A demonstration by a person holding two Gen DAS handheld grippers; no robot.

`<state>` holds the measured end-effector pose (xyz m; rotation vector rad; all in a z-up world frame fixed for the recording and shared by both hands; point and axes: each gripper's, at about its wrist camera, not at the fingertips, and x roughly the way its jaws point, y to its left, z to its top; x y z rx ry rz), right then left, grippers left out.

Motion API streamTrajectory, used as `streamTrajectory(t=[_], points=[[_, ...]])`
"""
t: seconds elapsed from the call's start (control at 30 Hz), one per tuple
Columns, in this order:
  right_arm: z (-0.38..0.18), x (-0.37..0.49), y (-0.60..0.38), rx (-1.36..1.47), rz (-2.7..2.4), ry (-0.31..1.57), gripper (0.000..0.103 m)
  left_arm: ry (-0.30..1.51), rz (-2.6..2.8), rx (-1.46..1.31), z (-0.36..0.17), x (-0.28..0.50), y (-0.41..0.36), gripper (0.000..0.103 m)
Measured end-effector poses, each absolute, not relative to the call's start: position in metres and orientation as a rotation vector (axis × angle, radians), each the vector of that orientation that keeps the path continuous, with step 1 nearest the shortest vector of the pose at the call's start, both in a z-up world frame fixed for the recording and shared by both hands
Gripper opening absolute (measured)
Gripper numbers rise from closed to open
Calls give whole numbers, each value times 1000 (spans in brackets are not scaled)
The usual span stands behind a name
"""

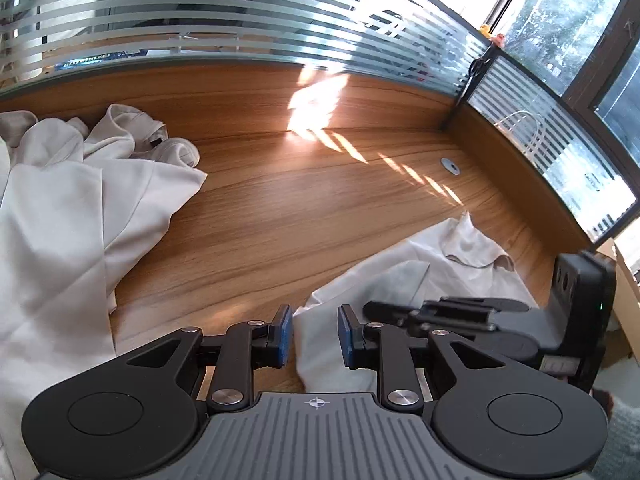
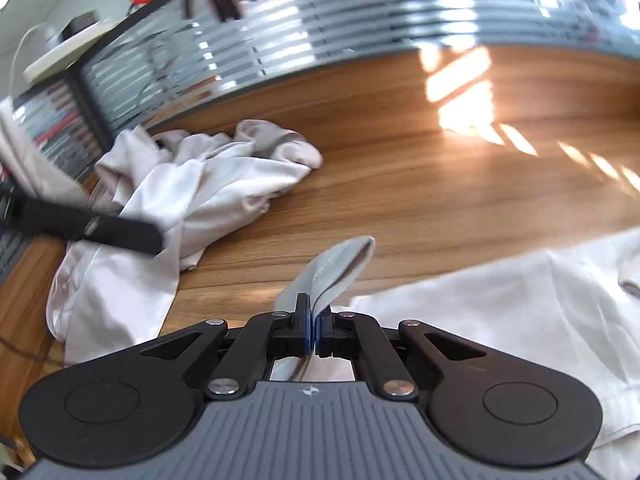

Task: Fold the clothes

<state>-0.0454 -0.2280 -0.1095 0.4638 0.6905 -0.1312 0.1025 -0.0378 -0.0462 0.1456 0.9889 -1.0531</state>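
A white garment (image 1: 404, 276) lies spread on the wooden desk (image 1: 280, 208) at the lower right of the left wrist view. My left gripper (image 1: 316, 334) hovers over its near edge. Its blue pads (image 1: 285, 336) stand apart, with cloth below the gap but not pinched. My right gripper (image 1: 440, 312) reaches in from the right, low over the same garment. In the right wrist view, my right gripper (image 2: 312, 332) is shut on a raised fold (image 2: 340, 268) of the white garment (image 2: 500, 320). A heap of crumpled white clothes (image 1: 60, 208) (image 2: 192, 184) lies to the left.
A striped glass partition (image 1: 240, 20) runs along the desk's back edge and right side, with a window behind. A round metal grommet (image 1: 451, 166) sits in the desktop at the right. A blurred black bar (image 2: 92, 228) juts in over the clothes heap. Bare wood lies between heap and garment.
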Motion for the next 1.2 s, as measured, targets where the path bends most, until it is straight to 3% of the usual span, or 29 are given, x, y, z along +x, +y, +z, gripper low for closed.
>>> streamTrajectory(t=[0.33, 0.47, 0.57, 0.63, 0.7, 0.8, 1.2], points=[[-143, -65, -302, 633, -242, 721, 3, 994, -1044, 287, -80, 64, -38, 26], [-150, -59, -309, 616, -226, 742, 8, 972, -1073, 336, -86, 50, -47, 26], [-149, -52, -307, 543, -264, 782, 27, 933, -1081, 375, -88, 42, -56, 26], [-145, -54, -304, 492, -294, 791, 50, 913, -1086, 385, -89, 41, -62, 23], [-138, -61, -300, 452, -317, 783, 58, 898, -1093, 387, -89, 41, -69, 18], [-128, -78, -293, 416, -326, 781, 58, 888, -1119, 367, -93, 44, -80, 7], [-86, -180, -276, 455, -321, 769, 57, 973, -1103, 421, -153, 57, -134, 6]])
